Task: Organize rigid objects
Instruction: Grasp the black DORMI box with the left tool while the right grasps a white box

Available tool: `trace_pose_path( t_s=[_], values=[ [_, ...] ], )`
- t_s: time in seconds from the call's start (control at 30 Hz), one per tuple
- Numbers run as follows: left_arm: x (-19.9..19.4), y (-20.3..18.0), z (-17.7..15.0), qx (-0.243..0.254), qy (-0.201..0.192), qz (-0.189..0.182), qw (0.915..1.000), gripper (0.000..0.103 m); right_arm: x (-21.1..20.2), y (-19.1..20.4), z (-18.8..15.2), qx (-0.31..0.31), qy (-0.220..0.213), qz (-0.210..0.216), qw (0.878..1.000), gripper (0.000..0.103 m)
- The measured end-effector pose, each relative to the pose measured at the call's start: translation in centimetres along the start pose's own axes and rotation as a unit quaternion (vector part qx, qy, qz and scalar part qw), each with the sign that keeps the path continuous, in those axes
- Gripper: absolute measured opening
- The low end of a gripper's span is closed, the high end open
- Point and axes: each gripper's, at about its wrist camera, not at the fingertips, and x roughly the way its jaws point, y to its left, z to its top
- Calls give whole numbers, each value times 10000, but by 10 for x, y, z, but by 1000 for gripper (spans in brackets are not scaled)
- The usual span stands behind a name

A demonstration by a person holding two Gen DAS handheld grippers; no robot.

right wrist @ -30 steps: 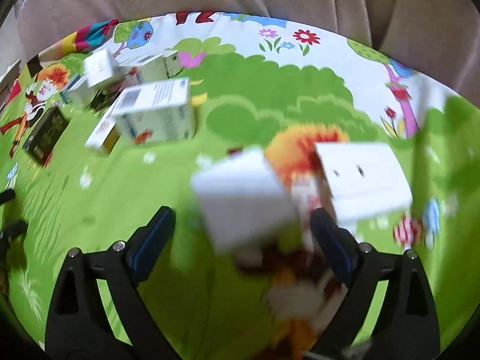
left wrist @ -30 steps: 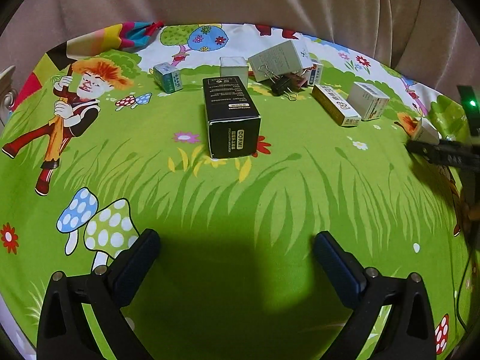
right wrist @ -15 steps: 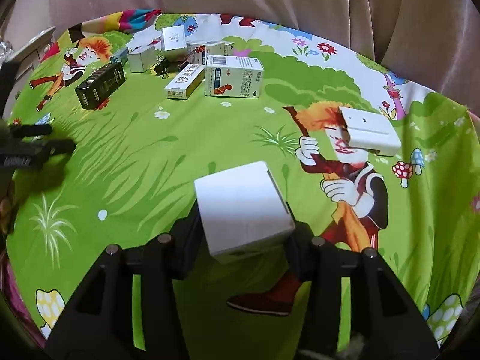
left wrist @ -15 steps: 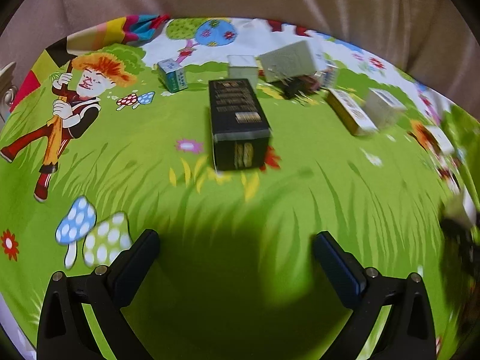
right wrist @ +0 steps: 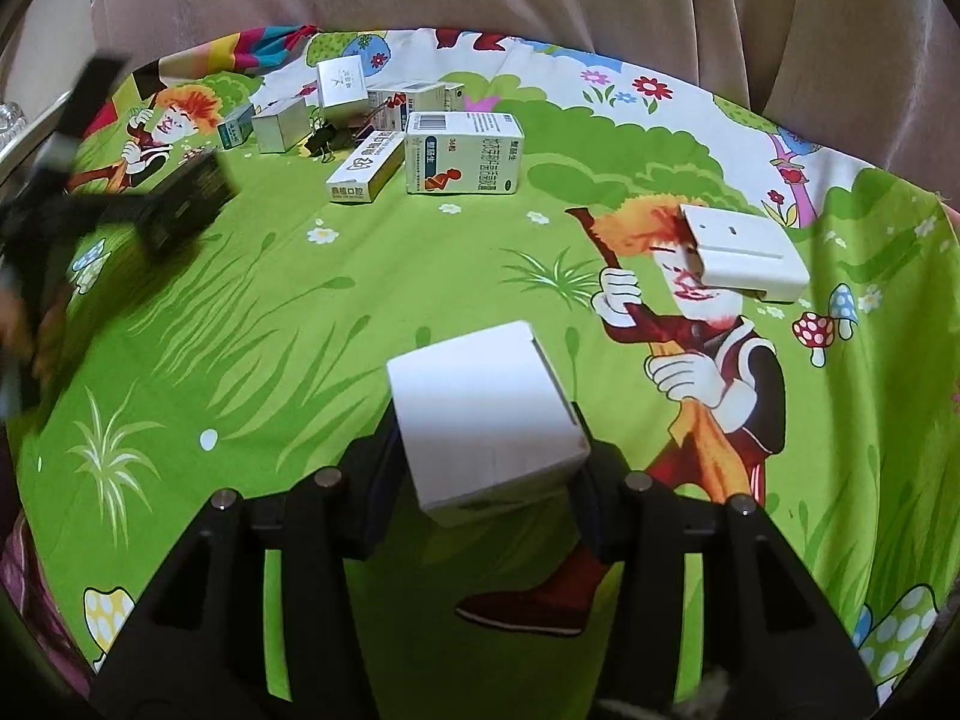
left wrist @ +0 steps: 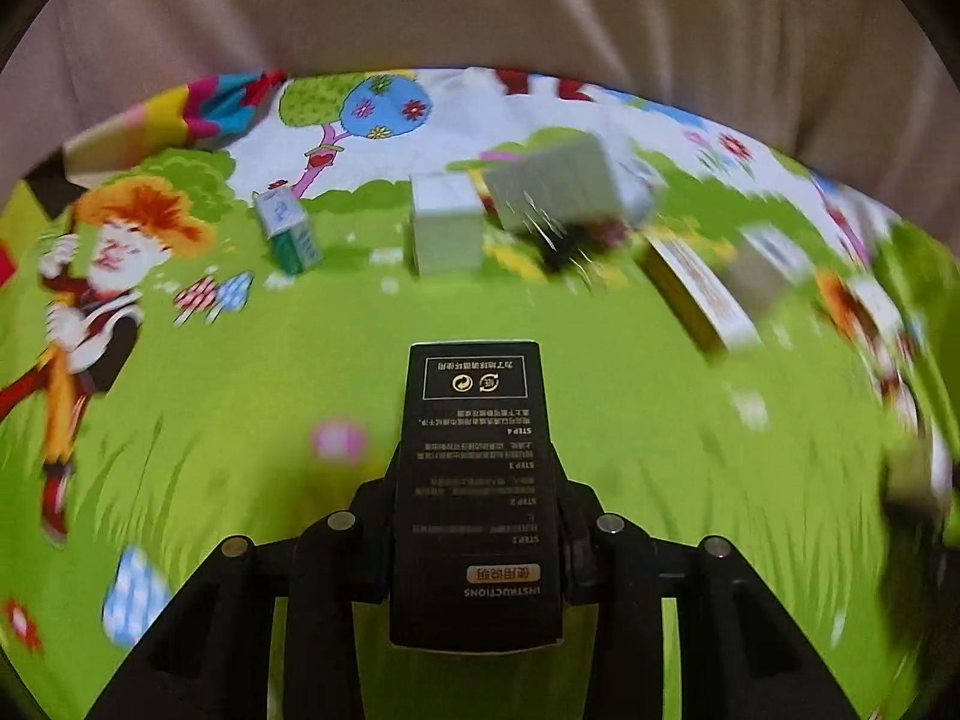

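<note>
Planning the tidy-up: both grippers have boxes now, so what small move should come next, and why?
Probably lift both and carry them toward the cluster of boxes at the back. The left gripper, closing, clasps the black box; the right gripper grips the white box.

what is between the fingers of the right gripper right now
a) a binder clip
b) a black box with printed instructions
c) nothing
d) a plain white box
d: in the right wrist view the right gripper has its fingers pressed on both sides of a plain white box; the black box sits in the left gripper instead.
</note>
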Motion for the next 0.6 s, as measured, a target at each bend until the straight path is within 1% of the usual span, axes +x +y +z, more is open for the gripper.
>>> trace_pose_path(
  t_s=[0.07,0.13,0.3,0.4,0.6],
  values=[
    [-18,-4,-23,141,-126,-62,9998,39,0,0,0,-2,-2,-4,10000,53],
    [-27,-4,-32,112,-140,-124,9998,39,0,1,0,-7,-4,-9,10000,53],
    [-27,-7,-32,160,-139,-74,9997,40,0,0,0,-8,-5,-4,10000,53],
    [-24,-2,-31,139,-139,-116,9997,40,0,1,-1,-7,-10,0,10000,53],
    [-22,0,-31,185,-142,-76,9997,40,0,1,-1,-15,-11,1,10000,53]
  ],
)
